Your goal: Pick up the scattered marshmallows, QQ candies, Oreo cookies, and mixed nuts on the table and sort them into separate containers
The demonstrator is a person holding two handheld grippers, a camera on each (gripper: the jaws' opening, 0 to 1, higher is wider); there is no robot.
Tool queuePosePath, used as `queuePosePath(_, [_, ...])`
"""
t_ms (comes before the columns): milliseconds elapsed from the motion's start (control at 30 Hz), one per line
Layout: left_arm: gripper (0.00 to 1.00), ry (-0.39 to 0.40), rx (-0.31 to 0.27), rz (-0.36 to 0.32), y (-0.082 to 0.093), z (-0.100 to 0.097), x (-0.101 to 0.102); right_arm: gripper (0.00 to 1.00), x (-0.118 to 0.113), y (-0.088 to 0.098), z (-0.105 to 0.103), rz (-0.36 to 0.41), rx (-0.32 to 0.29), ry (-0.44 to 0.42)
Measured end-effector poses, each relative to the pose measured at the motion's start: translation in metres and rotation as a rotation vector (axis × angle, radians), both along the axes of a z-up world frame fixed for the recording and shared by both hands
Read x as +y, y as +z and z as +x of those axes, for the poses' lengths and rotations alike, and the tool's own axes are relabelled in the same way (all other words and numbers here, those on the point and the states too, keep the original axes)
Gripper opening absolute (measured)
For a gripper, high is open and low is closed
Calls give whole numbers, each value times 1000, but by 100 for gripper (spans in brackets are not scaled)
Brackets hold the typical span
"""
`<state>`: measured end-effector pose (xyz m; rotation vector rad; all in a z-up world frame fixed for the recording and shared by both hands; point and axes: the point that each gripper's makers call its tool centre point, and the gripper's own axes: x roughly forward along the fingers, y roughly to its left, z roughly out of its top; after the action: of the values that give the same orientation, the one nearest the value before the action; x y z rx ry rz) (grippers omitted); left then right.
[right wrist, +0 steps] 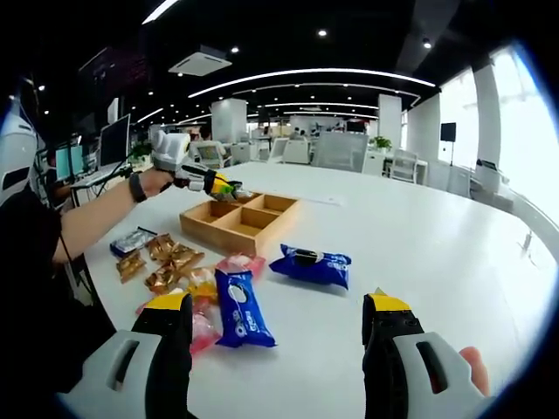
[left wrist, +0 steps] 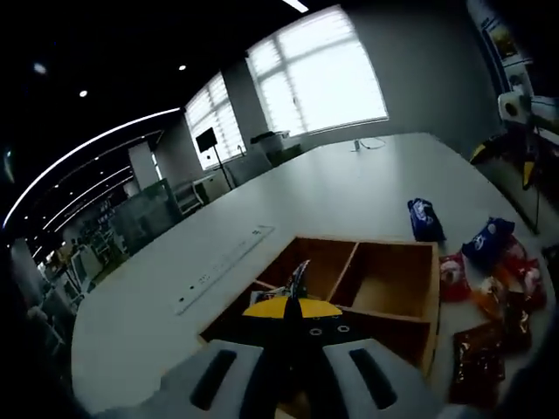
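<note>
Left tongs (left wrist: 293,292): closed on a small dark snack packet (left wrist: 300,278), held over the wooden divided tray (left wrist: 410,301).
Right tongs (right wrist: 279,327): wide apart, holding nothing, above the white counter (right wrist: 419,236).
Snacks: blue Oreo packs (right wrist: 311,265), pink and brown packets scattered beside the tray.

Left tool (left wrist: 295,305) grips a packet (left wrist: 299,278) over the wooden tray (left wrist: 410,301); snack packs (left wrist: 489,288) alongside.

we see bare table (right wrist: 419,253) open ahead of the right gripper (right wrist: 278,327), whose jaws stand wide apart. snack packets (right wrist: 188,271) crowd its left side, and the wooden tray (right wrist: 240,220) stands beyond them.
</note>
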<state>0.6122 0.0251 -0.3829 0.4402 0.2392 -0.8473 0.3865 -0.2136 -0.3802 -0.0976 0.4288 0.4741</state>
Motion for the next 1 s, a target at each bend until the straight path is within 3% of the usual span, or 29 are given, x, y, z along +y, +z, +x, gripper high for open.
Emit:
queuePosePath(333, [7, 18, 35, 45, -15, 11, 0, 75, 0, 1, 0, -3, -3, 3])
queuePosePath(600, [7, 20, 83, 16, -25, 15, -7, 75, -2, 2, 1, -7, -2, -5])
queuePosePath(1000, [6, 50, 209, -53, -36, 20, -5, 75, 0, -1, 2, -5, 5, -4])
